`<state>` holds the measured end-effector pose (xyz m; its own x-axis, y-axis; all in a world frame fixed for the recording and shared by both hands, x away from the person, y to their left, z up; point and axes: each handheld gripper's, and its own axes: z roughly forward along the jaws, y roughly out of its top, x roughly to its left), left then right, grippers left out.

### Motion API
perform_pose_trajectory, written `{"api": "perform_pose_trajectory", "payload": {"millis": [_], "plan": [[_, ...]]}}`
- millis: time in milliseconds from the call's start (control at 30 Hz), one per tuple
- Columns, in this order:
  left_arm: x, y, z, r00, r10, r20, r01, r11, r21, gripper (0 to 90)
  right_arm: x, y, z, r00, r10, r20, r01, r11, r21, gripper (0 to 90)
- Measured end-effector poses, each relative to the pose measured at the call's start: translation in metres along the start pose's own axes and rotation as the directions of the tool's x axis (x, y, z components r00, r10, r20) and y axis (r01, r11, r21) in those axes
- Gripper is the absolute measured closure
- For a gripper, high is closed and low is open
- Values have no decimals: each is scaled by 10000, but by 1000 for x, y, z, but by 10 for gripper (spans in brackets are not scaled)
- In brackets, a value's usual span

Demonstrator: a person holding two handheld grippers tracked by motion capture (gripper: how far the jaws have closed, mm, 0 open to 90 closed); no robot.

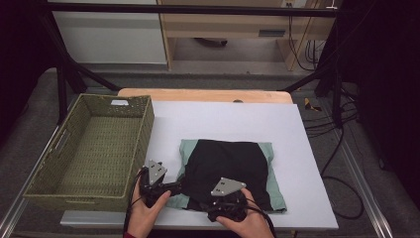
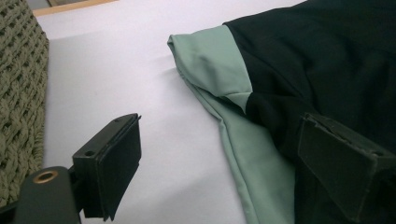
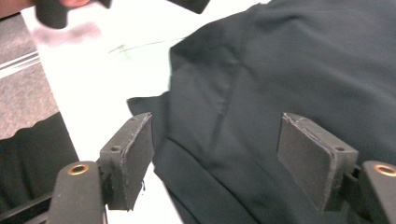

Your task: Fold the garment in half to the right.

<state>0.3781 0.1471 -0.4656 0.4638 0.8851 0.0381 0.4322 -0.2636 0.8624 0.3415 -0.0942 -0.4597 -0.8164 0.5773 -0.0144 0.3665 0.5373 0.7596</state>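
White tabletop (image 1: 223, 116), grey carpeted floor (image 1: 223, 79)

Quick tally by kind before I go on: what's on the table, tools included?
Folded garment, black and green: 1
Woven basket, green: 1
White table sheet: 1
Hand-held grippers: 2, left gripper and right gripper, both with jaws apart at the garment's near edge
Total: 5

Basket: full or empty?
Empty. The high view shows the woven basket with bare weave across its whole floor; the folded garment lies outside on the white sheet.
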Motion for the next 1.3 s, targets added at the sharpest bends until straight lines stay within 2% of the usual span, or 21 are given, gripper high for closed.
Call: {"api": "perform_pose_trajectory", "payload": {"millis": [167, 267, 367, 400, 433, 467, 500, 533, 567, 600, 633, 800, 1000, 1100, 1167, 1200, 1300], "plan": [[0, 0, 1, 10000, 5, 16, -6, 10000, 30, 135, 14, 1, 19, 9987, -405, -294, 416, 9984, 389, 294], [0, 0, 1, 10000, 16, 21, -16, 10000, 56, 135, 18, 0, 29, 9976, -629, -305, 645, 9964, 551, 304], [1, 0, 1, 10000, 9, 2, -9, 10000, 65, 135, 19, 0, 35, 9978, -632, -224, 644, 9962, 592, 322], [1, 0, 1, 10000, -30, 3, 30, 10000, 50, 135, 18, 0, 35, 9974, -668, -286, 681, 9965, 490, 407], [2, 0, 1, 10000, -49, -19, 49, 10000, 40, 135, 18, 0, 35, 9974, -668, -286, 681, 9965, 490, 407], [2, 0, 1, 10000, -59, -21, 59, 10000, 52, 135, 18, 0, 34, 9968, -750, -294, 762, 9961, 440, 481], [2, 0, 1, 10000, -72, -22, 72, 10000, 53, 135, 16, -1, 33, 9958, -883, -253, 892, 9954, 353, 631], [2, 0, 1, 10000, -84, -24, 84, 9999, 58, 135, 16, -1, 33, 9958, -883, -253, 892, 9954, 353, 631], [2, 0, 1, 9999, -102, -22, 102, 9999, 47, 135, 14, -1, 32, 9961, -853, -231, 860, 9957, 348, 689], [2, 0, 1, 10000, -89, -26, 89, 9999, 48, 135, 9, -1, 31, 9968, -775, -220, 781, 9965, 292, 792], [2, 0, 1, 10000, -89, -26, 89, 9999, 48, 135, 8, -1, 31, 9968, -759, -250, 766, 9967, 278, 809], [2, 0, 1, 9999, -131, -20, 131, 9999, 33, 135, 7, -1, 28, 9937, -1031, -429, 1048, 9937, 390, 828], [4, 0, -1, 9999, -144, -61, 144, 9999, -9, 135, 3, -10, 8, 9878, -1352, -767, 1413, 9868, 793, 829], [3, 0, 1, 9998, -162, -87, 162, 9999, 33, 135, 2, -14, 6, 9863, -1384, -893, 1452, 9866, 749, 818], [3, 0, 1, 9998, -162, -100, 163, 9999, 50, 134, 5, -10, 9, 9886, -1207, -895, 1254, 9909, 492, 730], [3, 0, 0, 9998, -157, -108, 157, 9999, 51, 134, 5, -10, 9, 9886, -1207, -895, 1254, 9909, 492, 730], [4, 0, 1, 9997, -195, -124, 196, 9998, 68, 135, 13, -3, 11, 9905, -1116, -799, 1135, 9933, 203, 562]]}}
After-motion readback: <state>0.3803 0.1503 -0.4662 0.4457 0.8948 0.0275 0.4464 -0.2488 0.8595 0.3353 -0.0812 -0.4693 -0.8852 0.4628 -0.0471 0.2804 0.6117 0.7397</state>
